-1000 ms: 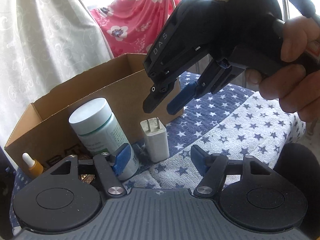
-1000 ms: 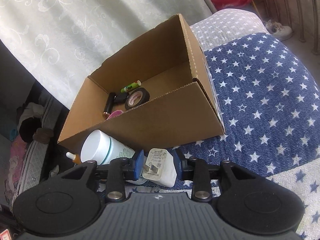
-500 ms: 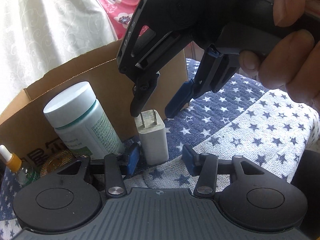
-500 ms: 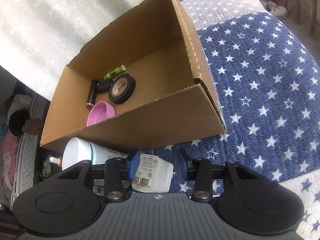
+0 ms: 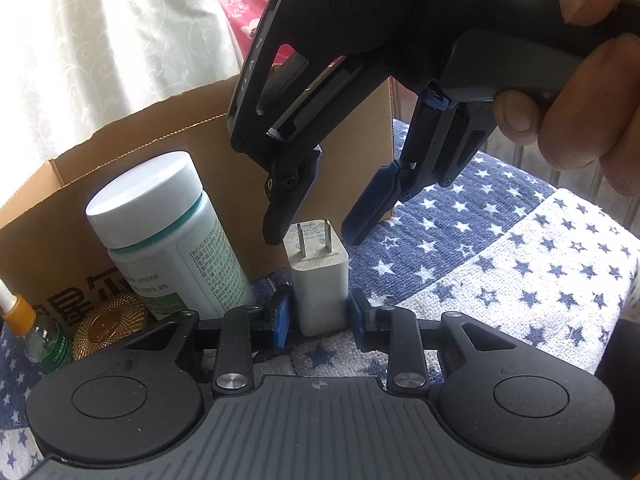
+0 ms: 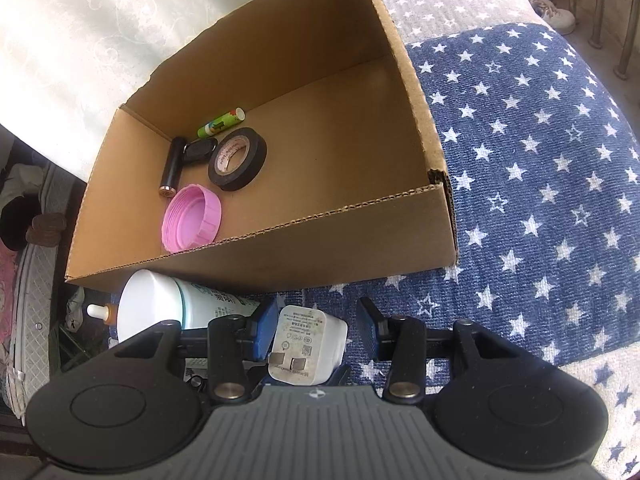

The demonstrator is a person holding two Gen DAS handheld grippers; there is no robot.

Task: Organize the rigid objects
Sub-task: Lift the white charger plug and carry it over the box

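A white charger [image 5: 318, 280] stands upright on the star blanket, prongs up. My left gripper [image 5: 319, 314] is closing on its base, and both blue pads [image 5: 282, 314] meet its sides. Just above the prongs hangs my right gripper [image 5: 312, 238], its jaws opening, with one finger on each side and nothing held. In the right wrist view the charger [image 6: 308, 340] lies between the right gripper [image 6: 318, 330] pads; the right pad stands clear of it. The cardboard box [image 6: 360, 248] sits right behind.
A white bottle [image 5: 160, 232] with a green label stands left of the charger, with a gold disc [image 5: 106, 322] and an orange-capped dropper bottle [image 5: 24, 320] beside it. The box holds a black tape roll [image 6: 238, 158], a pink lid [image 6: 192, 218], a green tube [image 6: 220, 123] and a black cylinder [image 6: 171, 166].
My left jaws have narrowed from wide apart onto the charger's base. The right gripper has come in over the charger from the upper right, and its jaws have spread.
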